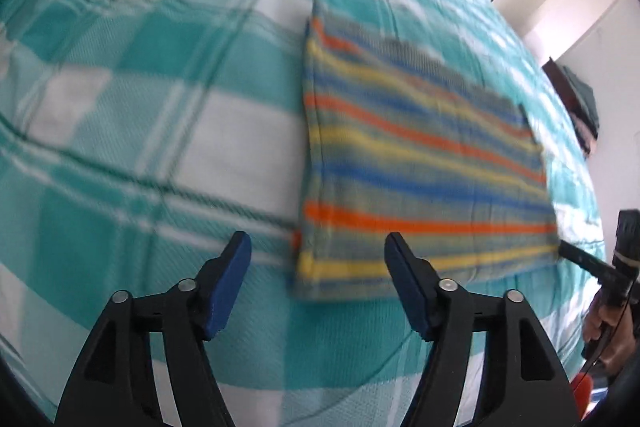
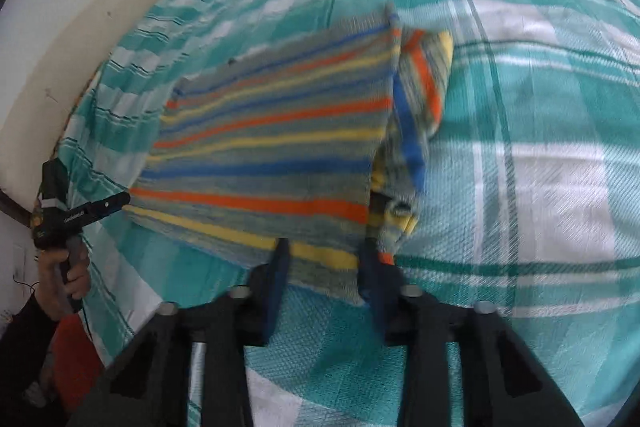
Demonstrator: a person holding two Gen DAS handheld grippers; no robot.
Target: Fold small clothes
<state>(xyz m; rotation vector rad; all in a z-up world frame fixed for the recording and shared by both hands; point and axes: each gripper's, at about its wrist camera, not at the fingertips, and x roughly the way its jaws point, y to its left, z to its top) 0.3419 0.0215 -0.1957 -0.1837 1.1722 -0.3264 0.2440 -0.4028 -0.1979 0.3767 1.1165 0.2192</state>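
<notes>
Left wrist view: the left hand-held gripper (image 1: 317,241) has its blue-padded jaws spread with nothing pinched, and the near left corner of the striped cloth (image 1: 420,155) lies just ahead, between the fingertips. The right hand-held gripper (image 2: 326,259) straddles the same near hem towards the other corner. Its jaws stand apart in its own blurred view, and the pads do not visibly press the fabric. The hem runs from one gripper to the other along the stripes, and each hand is close to its own corner, so the coming move probably turns on gripping that hem. The cloth is a soft knit in grey, orange, yellow and blue, lying as a flat rectangle on the bed (image 1: 160,107), whose cover is a woven teal and white check. A bunched part (image 2: 420,99) sticks out on its right side
</notes>
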